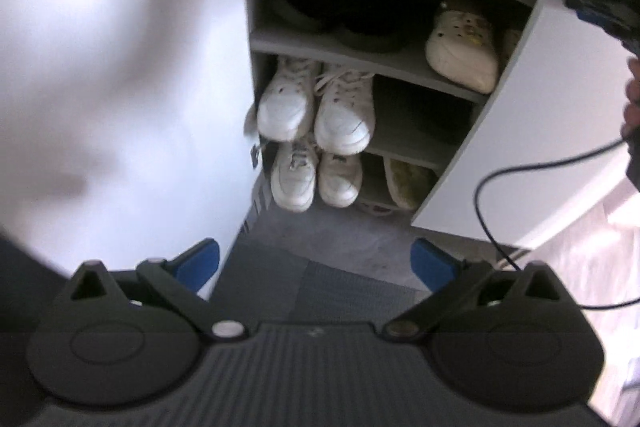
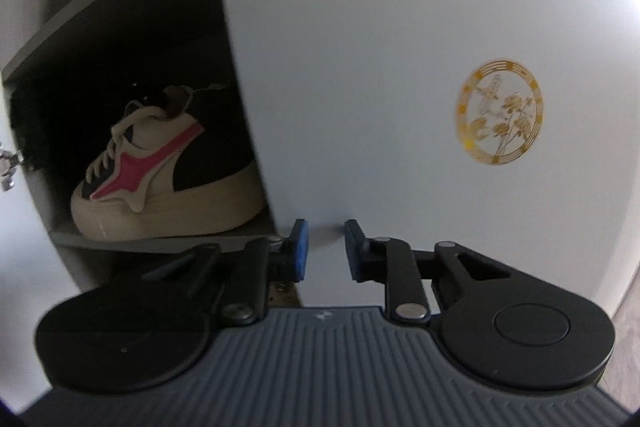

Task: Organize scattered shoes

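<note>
In the left wrist view an open shoe cabinet (image 1: 516, 107) holds a pair of white high-tops (image 1: 316, 103), a second white pair (image 1: 316, 179) below them, a cream clog (image 1: 464, 51), dark shoes (image 1: 340, 11) and a fuzzy slipper (image 1: 408, 183). My left gripper (image 1: 318, 261) stands wide open and empty above the grey floor in front of the cabinet. A cream, black and pink sneaker (image 2: 168, 171) rests on a shelf in the right wrist view. My right gripper (image 2: 326, 251) is shut down to a narrow gap with nothing in it, close to the white door (image 2: 400, 67).
The white door carries a round gold emblem (image 2: 500, 111). A black cable (image 1: 488, 211) hangs in a loop from the right gripper's body (image 1: 600, 11), held by a hand (image 1: 634, 99) at the right edge. White wall (image 1: 100, 67) fills the left; grey floor mat (image 1: 320, 287) lies below.
</note>
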Action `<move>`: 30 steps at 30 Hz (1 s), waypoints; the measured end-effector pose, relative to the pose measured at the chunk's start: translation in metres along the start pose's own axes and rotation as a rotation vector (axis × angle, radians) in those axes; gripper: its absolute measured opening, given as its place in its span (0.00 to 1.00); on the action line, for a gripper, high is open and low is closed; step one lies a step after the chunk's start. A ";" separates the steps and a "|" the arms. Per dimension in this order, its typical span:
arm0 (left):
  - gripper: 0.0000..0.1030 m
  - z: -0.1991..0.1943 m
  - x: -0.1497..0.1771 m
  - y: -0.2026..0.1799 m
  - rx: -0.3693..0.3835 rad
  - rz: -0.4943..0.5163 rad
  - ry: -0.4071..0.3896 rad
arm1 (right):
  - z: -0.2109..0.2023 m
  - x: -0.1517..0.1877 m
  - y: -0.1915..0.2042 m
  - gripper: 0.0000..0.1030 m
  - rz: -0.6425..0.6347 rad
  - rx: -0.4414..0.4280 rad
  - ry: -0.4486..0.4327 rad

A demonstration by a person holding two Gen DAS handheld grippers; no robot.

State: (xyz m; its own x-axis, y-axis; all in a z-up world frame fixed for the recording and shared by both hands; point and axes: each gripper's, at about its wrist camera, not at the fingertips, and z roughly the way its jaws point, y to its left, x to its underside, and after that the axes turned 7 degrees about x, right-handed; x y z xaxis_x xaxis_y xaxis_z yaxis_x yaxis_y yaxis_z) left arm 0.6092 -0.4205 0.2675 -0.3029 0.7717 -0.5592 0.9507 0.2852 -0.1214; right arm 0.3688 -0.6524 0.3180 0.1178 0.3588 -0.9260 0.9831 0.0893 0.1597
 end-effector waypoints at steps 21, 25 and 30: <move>1.00 -0.169 0.184 -0.091 -0.338 -0.393 -0.309 | -0.119 0.003 -0.076 0.21 -0.244 -0.494 0.047; 1.00 -0.200 0.230 -0.129 -0.396 -0.482 -0.281 | -0.175 0.010 -0.104 0.21 -0.301 -0.574 0.134; 1.00 -0.217 0.279 -0.183 -0.462 -0.557 -0.265 | -0.222 0.026 -0.140 0.21 -0.374 -0.697 0.213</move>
State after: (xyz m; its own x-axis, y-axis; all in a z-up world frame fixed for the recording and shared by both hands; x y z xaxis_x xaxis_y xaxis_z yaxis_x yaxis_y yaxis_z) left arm 0.3361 -0.1347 0.3117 -0.6475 0.2990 -0.7010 0.5210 0.8449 -0.1208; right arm 0.2034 -0.4498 0.3474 -0.2988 0.3535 -0.8864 0.6308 0.7702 0.0945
